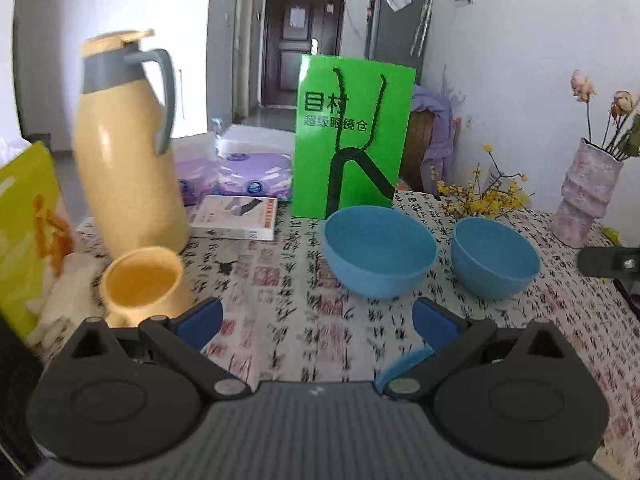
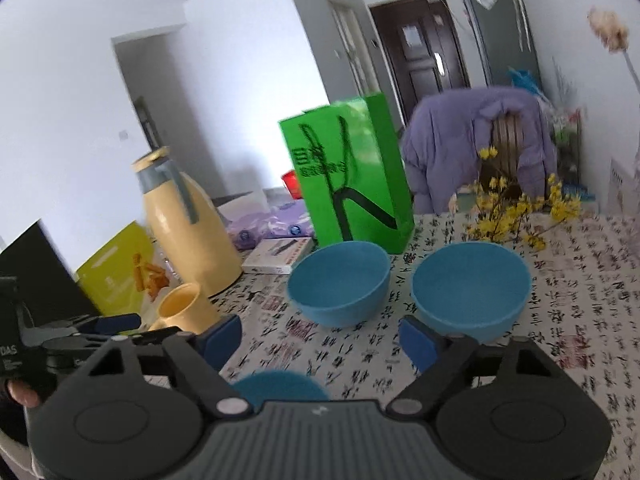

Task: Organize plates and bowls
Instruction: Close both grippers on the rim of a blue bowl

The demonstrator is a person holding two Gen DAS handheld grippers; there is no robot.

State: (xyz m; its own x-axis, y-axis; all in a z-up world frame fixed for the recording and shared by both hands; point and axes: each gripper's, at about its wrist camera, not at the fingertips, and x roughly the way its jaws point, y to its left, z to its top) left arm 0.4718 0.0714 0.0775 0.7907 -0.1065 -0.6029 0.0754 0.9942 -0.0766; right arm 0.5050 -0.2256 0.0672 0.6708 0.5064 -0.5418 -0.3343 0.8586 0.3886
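Left hand-held gripper (image 1: pixel 316 320): jaws spread wide, nothing between the blue pads (image 1: pixel 200 318), hovering above the patterned table (image 1: pixel 304 304). A blue edge (image 1: pixel 404 362), possibly a plate or bowl, shows just under its right finger; too little visible to tell which.

Right hand-held gripper (image 2: pixel 320 338): released too, jaws apart and empty. A blurred blue round object (image 2: pixel 280 384) lies low, close to its body.

Ahead, two blue bowls stand upright side by side on the table, near but apart: left bowl (image 1: pixel 379 256), right bowl (image 1: pixel 495 257). The right wrist view shows both as well.

Behind them a green paper bag (image 1: pixel 354 136) stands upright. Left: yellow thermos jug (image 1: pixel 128 152), yellow cup (image 1: pixel 146 286), white box (image 1: pixel 236 216). Right: yellow flowers (image 1: pixel 480 194), pale purple vase (image 1: pixel 582 196).
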